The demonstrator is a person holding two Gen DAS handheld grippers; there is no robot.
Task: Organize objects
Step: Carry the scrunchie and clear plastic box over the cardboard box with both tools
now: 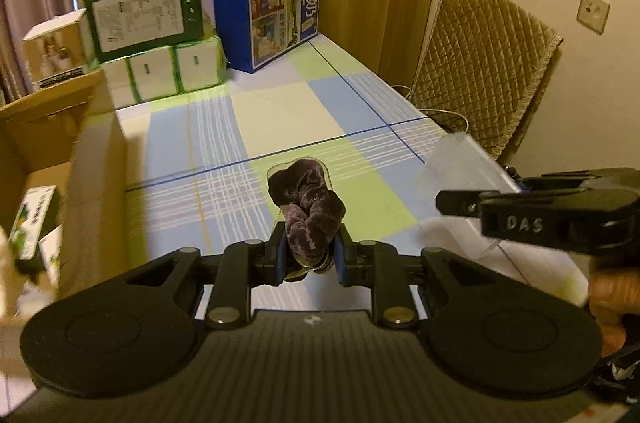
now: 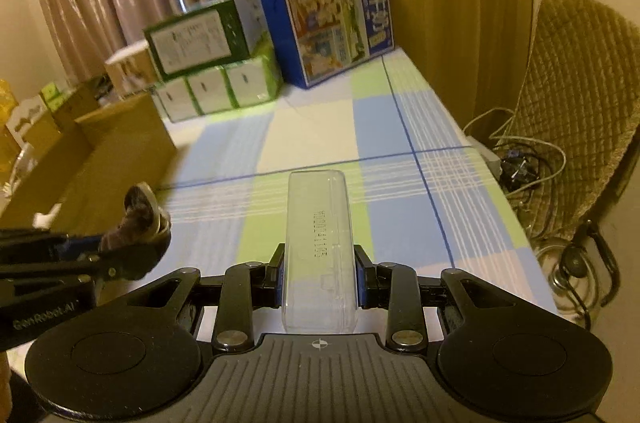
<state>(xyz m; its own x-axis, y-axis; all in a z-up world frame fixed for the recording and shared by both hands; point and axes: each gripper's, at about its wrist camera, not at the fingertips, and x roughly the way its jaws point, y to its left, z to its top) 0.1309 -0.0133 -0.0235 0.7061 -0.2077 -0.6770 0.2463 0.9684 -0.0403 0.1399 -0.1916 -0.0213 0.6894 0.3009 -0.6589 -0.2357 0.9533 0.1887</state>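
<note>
In the left wrist view, a dark velvet scrunchie (image 1: 308, 207) is clamped by the left gripper (image 1: 308, 257) above the checked tablecloth (image 1: 248, 119), while in the right wrist view a clear plastic box (image 2: 319, 243) is clamped by the right gripper (image 2: 320, 277) over the same cloth.

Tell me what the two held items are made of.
Scrunchie in the left gripper: dark purple velvety fabric, judging by its soft gathered folds and dull sheen. Clear case in the right gripper: probably rigid glossy plastic, since the tablecloth shows through.
</note>
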